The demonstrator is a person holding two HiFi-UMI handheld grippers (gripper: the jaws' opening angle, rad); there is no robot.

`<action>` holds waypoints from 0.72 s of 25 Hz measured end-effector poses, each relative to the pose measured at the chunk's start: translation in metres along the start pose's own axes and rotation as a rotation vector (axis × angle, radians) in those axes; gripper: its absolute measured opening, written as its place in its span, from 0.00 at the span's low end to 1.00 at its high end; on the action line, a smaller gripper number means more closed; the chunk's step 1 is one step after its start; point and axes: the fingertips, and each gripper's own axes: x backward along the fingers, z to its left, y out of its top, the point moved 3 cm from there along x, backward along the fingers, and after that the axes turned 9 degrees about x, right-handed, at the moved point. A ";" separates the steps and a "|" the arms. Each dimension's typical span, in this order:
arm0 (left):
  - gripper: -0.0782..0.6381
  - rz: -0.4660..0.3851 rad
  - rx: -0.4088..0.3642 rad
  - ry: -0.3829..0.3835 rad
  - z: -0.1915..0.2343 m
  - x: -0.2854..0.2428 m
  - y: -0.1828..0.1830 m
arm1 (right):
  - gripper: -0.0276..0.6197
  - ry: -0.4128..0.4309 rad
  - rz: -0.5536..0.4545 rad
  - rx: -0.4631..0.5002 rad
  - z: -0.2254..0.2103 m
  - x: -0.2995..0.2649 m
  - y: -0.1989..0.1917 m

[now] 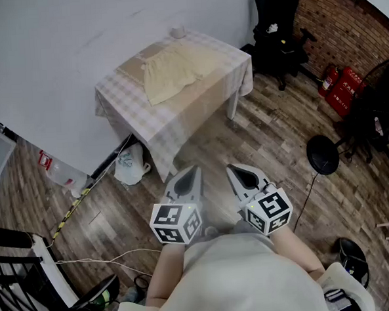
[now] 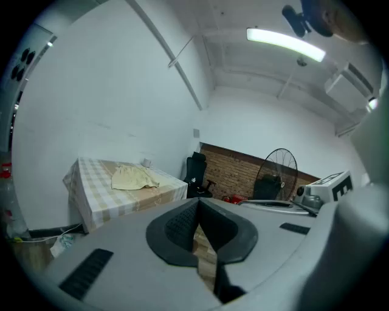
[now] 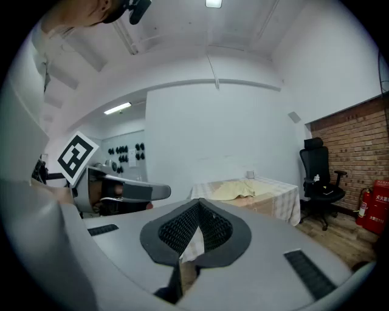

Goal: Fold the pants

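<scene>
Pale pants [image 1: 173, 71] lie along the desk's [image 1: 182, 123] wall-side edge near a corner cup [image 1: 178, 32], with left gripper [image 1: 193, 169] and right gripper [image 1: 232, 170] closed, empty.

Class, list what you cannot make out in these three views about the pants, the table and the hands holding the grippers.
Pants: too small and bunched in every view to tell waistband from legs.
White object at the far edge of the table: too small to name.
Space under the table: hidden by its checked cloth.
Hands: in the head view, covered by the left gripper and right gripper.
</scene>
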 end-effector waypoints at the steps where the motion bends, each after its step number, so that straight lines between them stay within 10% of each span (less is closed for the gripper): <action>1: 0.12 -0.002 -0.002 -0.006 -0.001 0.001 0.000 | 0.04 -0.002 -0.001 0.004 0.000 0.001 0.001; 18: 0.12 0.016 0.003 -0.026 0.009 0.010 -0.003 | 0.04 -0.004 -0.023 -0.070 0.009 0.003 0.006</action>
